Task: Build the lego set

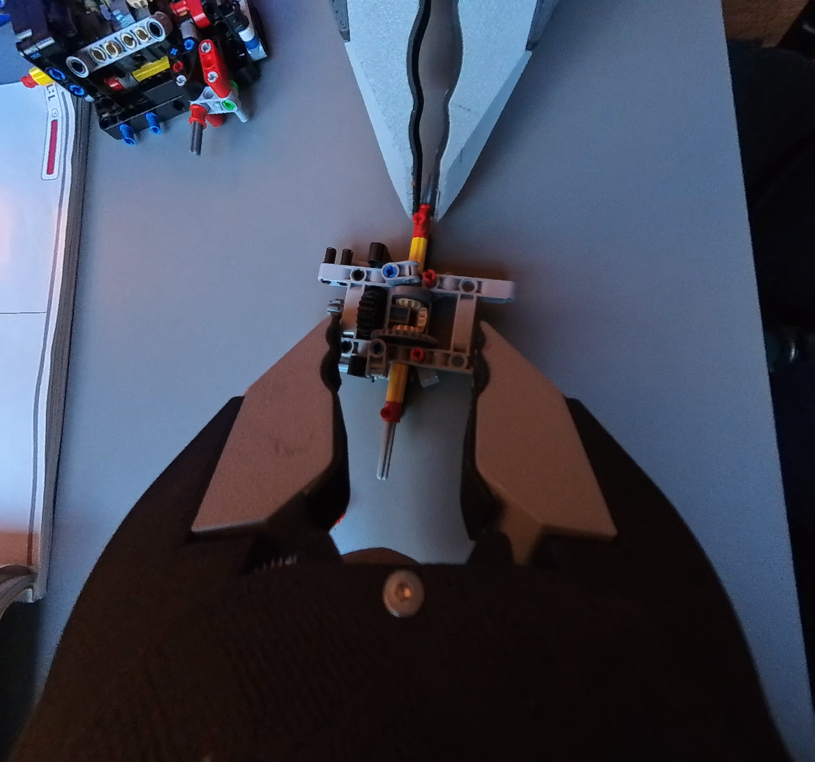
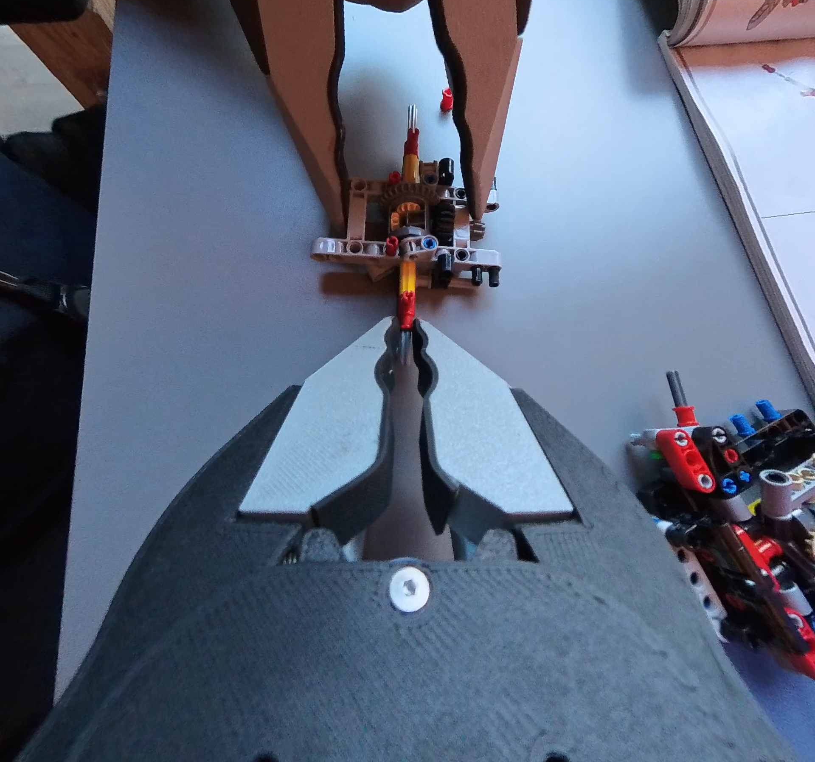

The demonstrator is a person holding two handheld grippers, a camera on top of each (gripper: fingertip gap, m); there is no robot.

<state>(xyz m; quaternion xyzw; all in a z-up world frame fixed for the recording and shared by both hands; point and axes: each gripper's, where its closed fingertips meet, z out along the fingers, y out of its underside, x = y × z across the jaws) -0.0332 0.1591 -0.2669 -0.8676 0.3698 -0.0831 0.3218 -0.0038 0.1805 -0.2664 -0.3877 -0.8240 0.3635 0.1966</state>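
So I've got the little grey gear frame (image 1: 408, 322) sitting flat on the pale table (image 1: 595, 255), and everything below is placed relative to that frame. Starting with my left tongs (image 1: 408, 344): they're clamped across the near end of the frame, one tan fingertip (image 1: 326, 335) pressed on its left side and the other on its right side, so the frame is pinned between them. Inside the frame you can see a black gear and a couple of tan bevel gears. A long axle (image 1: 416, 247) with yellow and red sleeves runs straight through the frame, with a bare grey end poking out toward me between my left fingers.

On the far side of the frame, the other end of that axle goes into my right tongs (image 2: 405, 335). Those grey fingers are pinched nearly together on the dark axle tip, right behind the red sleeve (image 2: 406, 308). Three black pins stick out of the frame's far beam, to the left of the axle.

Further out, beyond the frame and to its left, there's a bigger black, red and blue brick-built chassis (image 1: 141, 44). An open instruction booklet (image 1: 31, 299) lies along the table edge left of the frame. From the right-side view a loose red piece (image 2: 446, 99) sits by my left tongs' finger, on the frame's far side from there.
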